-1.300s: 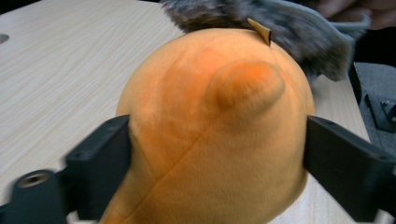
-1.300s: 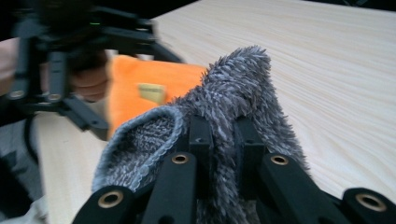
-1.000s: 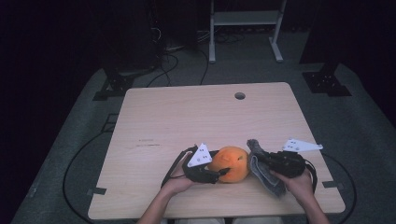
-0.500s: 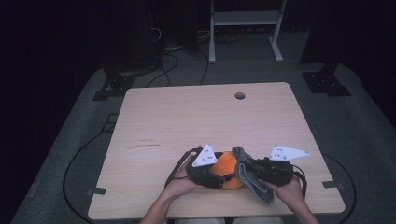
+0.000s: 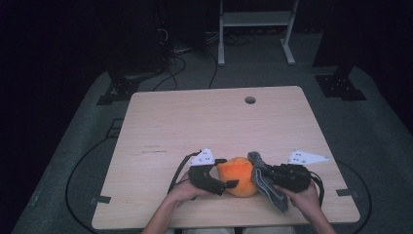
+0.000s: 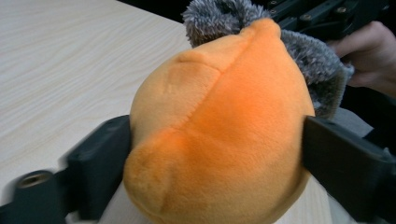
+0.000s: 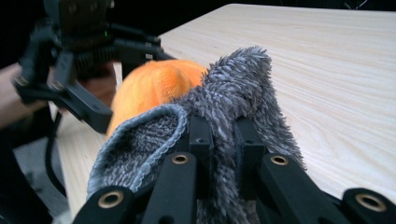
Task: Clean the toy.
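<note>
An orange plush toy (image 5: 237, 175) lies on the wooden table (image 5: 209, 122) near its front edge. My left gripper (image 5: 227, 172) comes in from the left. Its jaws have just been opening and now bear on both sides of the toy (image 6: 219, 130), which fills the gap between them. From the right, my right gripper (image 5: 265, 178) is shut on a grey fuzzy sock (image 5: 268, 187). The sock's (image 7: 243, 79) open end rests against the toy's (image 7: 154, 84) right side. In the right gripper view, the fabric is pinched between the jaws of the right gripper (image 7: 222, 126).
A round cable hole (image 5: 250, 100) sits near the table's far edge. Black cables trail from both grippers over the front corners. A white stand (image 5: 253, 29) and dark equipment are on the floor beyond the table.
The left gripper's jaws now sit wider around the plush toy. Half a second ago the sock overlapped more of the toy; it now lies a little further right. Both hands have barely shifted.
</note>
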A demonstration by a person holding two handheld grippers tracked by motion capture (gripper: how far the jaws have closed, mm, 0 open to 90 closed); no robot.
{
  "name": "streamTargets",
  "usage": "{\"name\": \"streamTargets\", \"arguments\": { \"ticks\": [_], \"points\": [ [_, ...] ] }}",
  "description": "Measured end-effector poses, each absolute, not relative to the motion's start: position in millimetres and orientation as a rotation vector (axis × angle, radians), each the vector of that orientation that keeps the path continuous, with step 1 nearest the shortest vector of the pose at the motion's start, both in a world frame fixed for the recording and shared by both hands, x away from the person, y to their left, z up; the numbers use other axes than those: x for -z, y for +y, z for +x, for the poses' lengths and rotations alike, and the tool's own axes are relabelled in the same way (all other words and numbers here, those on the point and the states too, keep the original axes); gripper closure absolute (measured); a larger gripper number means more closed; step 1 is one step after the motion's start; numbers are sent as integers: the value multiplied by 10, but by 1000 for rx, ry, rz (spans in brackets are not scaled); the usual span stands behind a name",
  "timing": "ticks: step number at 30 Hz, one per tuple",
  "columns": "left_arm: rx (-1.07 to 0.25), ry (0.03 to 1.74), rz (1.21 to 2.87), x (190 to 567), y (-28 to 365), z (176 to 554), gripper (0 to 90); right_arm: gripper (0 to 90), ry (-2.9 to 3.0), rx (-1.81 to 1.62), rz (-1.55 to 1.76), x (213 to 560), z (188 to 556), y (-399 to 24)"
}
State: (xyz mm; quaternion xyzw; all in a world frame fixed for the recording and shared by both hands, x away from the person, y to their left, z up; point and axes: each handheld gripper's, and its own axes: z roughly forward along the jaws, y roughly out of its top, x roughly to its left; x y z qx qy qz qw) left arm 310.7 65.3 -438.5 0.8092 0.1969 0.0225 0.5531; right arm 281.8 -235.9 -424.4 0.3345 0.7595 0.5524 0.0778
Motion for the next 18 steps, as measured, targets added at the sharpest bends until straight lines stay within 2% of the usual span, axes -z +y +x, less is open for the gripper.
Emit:
{"name": "streamTargets", "arguments": {
  "ticks": [3, 6, 11, 15, 18],
  "points": [
    [-80, 488, 1899, 4289, 656, 3074, 314, 801, 2259, -1644, 989, 4190, 2806, -2368],
    [-138, 497, 1897, 4154, 676, 3047, 345, 801, 2205, -1683, 981, 4107, 2796, -2436],
    [-165, 492, 1917, 4075, 622, 2980, 348, 801, 2155, -1757, 881, 3880, 2694, -2374],
    [-170, 475, 1956, 4123, 549, 2946, 337, 801, 2203, -1639, 800, 3859, 2633, -2171],
    [-119, 441, 1944, 4151, 563, 2958, 250, 801, 2223, -1621, 848, 3967, 2693, -2216]
  ]
}}
